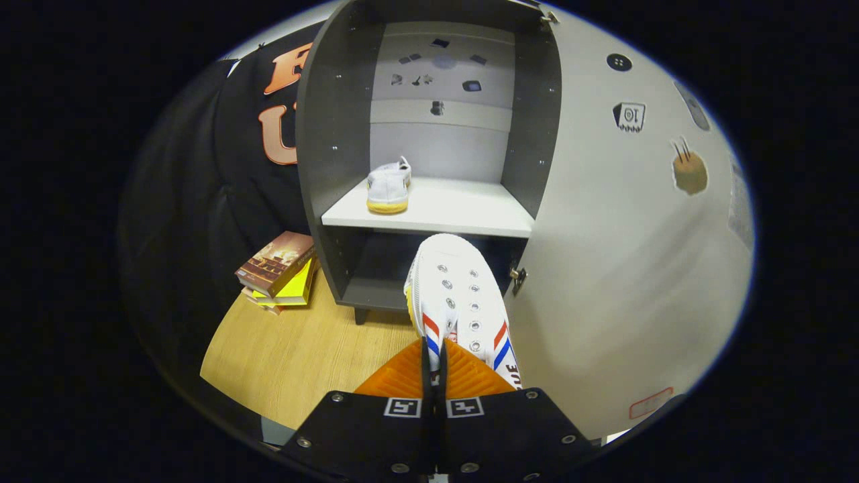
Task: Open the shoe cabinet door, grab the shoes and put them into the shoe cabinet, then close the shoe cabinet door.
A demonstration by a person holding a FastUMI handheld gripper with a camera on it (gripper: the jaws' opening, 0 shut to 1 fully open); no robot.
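Note:
My gripper (434, 359) is shut on a white shoe (453, 292) with red and blue side stripes, pinching its rear collar between both fingers. The shoe points away from me toward the dark grey shoe cabinet (335, 134), hanging in front of its lower compartment. A second white shoe (388, 187) with a yellowish sole rests heel-out on the left part of the cabinet's white shelf (463, 208). The cabinet door (624, 268) stands swung open to the right of the held shoe, its pale inner face toward me.
A stack of books (278, 268) lies on the wooden floor (302, 355) left of the cabinet's foot. Black cloth wall stands behind them. Stickers dot the open door's face, and a hinge (517, 276) shows beside the shoe.

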